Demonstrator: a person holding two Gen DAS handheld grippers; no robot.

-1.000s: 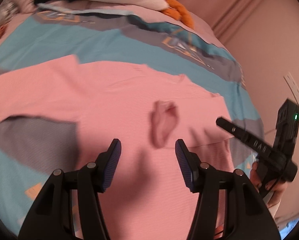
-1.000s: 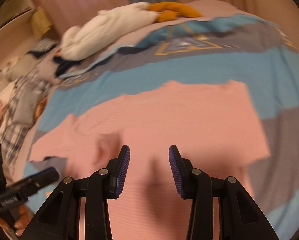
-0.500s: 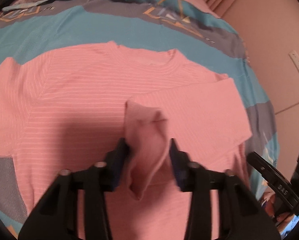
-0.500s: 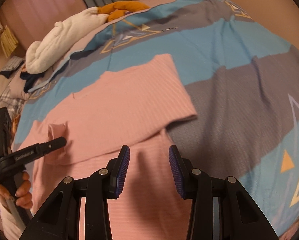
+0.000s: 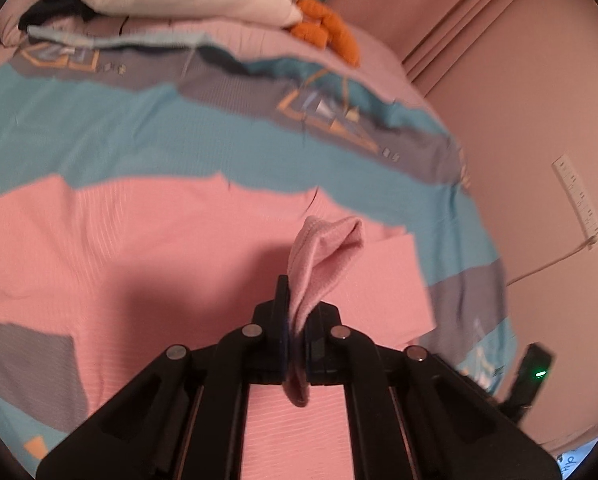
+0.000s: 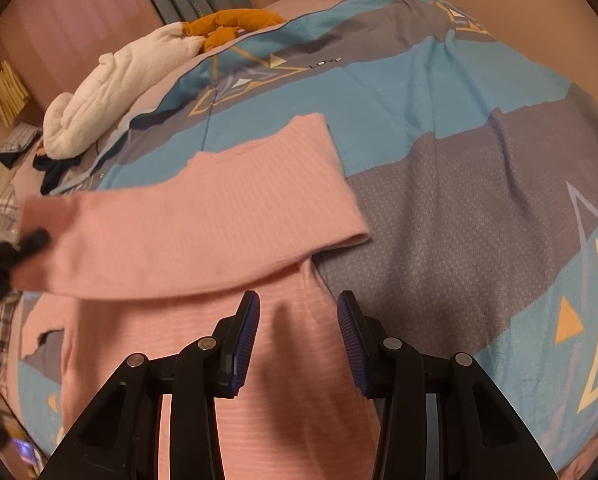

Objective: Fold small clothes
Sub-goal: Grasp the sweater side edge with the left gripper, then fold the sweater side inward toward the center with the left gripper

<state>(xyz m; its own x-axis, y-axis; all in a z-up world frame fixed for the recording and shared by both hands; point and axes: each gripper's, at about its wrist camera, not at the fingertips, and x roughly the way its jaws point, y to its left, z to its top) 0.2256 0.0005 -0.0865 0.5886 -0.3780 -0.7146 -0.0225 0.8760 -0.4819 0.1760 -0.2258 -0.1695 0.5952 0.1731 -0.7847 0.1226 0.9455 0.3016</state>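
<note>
The left gripper [image 5: 295, 332], open a second ago, is now clamped on the cuff [image 5: 319, 256] of the pink top [image 5: 139, 256], lifting the sleeve off the bed [image 5: 139, 136]. The right gripper [image 6: 298, 340] stands half open and empty above the top's body, so the sleeve fold can begin.

Warm, dim indoor light tints both views pinkish. Fisheye bending curves the bed [image 6: 439, 92] toward black corners. The left wrist view is smeared by motion blur, worst across the bedspread pattern [image 5: 331, 116]. A soft dark shadow lies on the pink top [image 5: 147, 308] beside the left hand-held gripper [image 5: 295, 332].
</note>
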